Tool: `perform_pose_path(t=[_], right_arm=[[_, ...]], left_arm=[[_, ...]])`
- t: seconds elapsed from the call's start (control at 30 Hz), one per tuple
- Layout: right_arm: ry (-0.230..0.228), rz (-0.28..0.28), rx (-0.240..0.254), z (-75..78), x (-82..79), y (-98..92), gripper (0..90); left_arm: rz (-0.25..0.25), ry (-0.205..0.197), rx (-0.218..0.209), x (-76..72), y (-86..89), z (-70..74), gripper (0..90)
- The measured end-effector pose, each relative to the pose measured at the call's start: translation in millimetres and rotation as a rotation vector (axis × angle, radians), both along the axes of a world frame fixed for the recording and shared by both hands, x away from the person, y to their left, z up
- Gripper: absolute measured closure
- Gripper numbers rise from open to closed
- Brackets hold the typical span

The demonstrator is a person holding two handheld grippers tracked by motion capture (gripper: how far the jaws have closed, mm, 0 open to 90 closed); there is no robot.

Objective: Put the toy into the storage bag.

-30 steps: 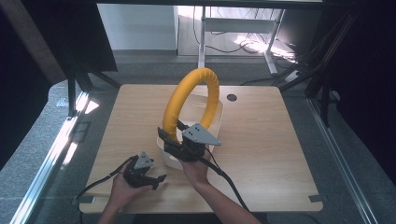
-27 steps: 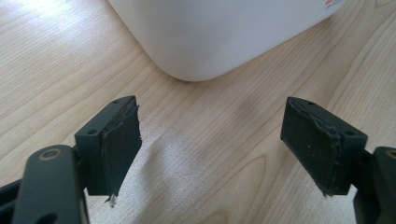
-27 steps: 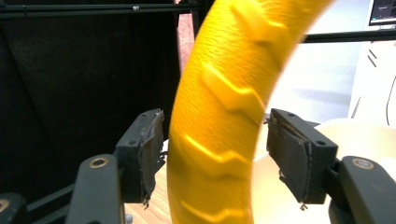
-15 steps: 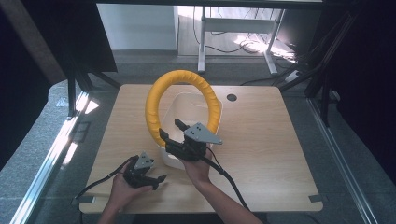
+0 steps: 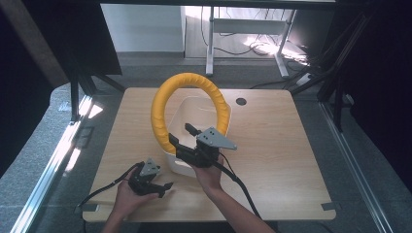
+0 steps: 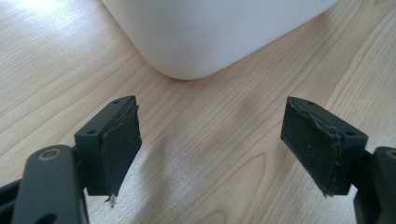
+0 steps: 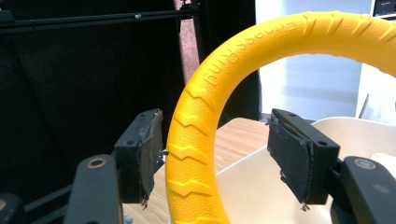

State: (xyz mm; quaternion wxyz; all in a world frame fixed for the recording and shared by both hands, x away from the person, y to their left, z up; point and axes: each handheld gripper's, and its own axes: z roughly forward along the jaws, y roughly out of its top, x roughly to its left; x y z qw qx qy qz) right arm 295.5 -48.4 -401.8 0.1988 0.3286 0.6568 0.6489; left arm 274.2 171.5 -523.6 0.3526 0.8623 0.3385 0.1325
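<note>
ring (image 5: 187, 83) turned face-on | yellow ribbed foam | right hand-held gripper (image 5: 183, 141) jaws apart around it

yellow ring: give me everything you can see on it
The yellow ring is a thick, matte, foam-like hoop with raised chevron ridges and embossed lettering along its curve. It stands upright, its lower part down in the white tub. The right gripper straddles its lower left arc, jaws apart: one pad about touches it, the other stands clear. Whether its base rests on the tub floor is hidden.
</note>
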Motion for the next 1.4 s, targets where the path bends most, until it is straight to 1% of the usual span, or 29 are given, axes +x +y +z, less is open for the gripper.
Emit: perform_pose_path(t=[0.27, 0.47, 0.67, 0.77, 1.07, 1.2, 1.4], right_arm=[[0.007, 0.008, 0.014, 3.1, -0.3, -8.6, 35.2], [0.001, 0.01, -0.003, 6.5, -1.3, -21.7, 35.2], [0.018, 0.01, -0.009, 3.3, 2.0, -38.8, 35.1], [0.032, 0.012, 0.001, 2.3, 3.5, -45.3, 35.1], [0.031, 0.006, -0.011, 1.4, 4.7, -58.1, 35.2], [0.037, 0.005, -0.008, 1.2, 4.2, -69.0, 35.2], [0.03, -0.008, -0.024, -2.2, 0.2, -92.1, 35.7]], left_arm=[[0.001, -0.002, -0.001, -0.1, 0.4, 0.4, 19.9], [0.004, -0.002, -0.003, -0.3, 0.6, 1.0, 19.9], [0.003, -0.003, -0.003, 0.1, 1.2, 1.5, 19.9], [0.004, -0.001, -0.002, 0.0, 0.8, 1.3, 19.9], [0.007, -0.005, 0.001, -0.4, 2.0, 2.6, 19.9], [0.007, -0.005, 0.001, -0.2, 2.0, 2.7, 19.9], [0.009, -0.007, 0.002, -0.3, 3.0, 3.8, 19.9]])
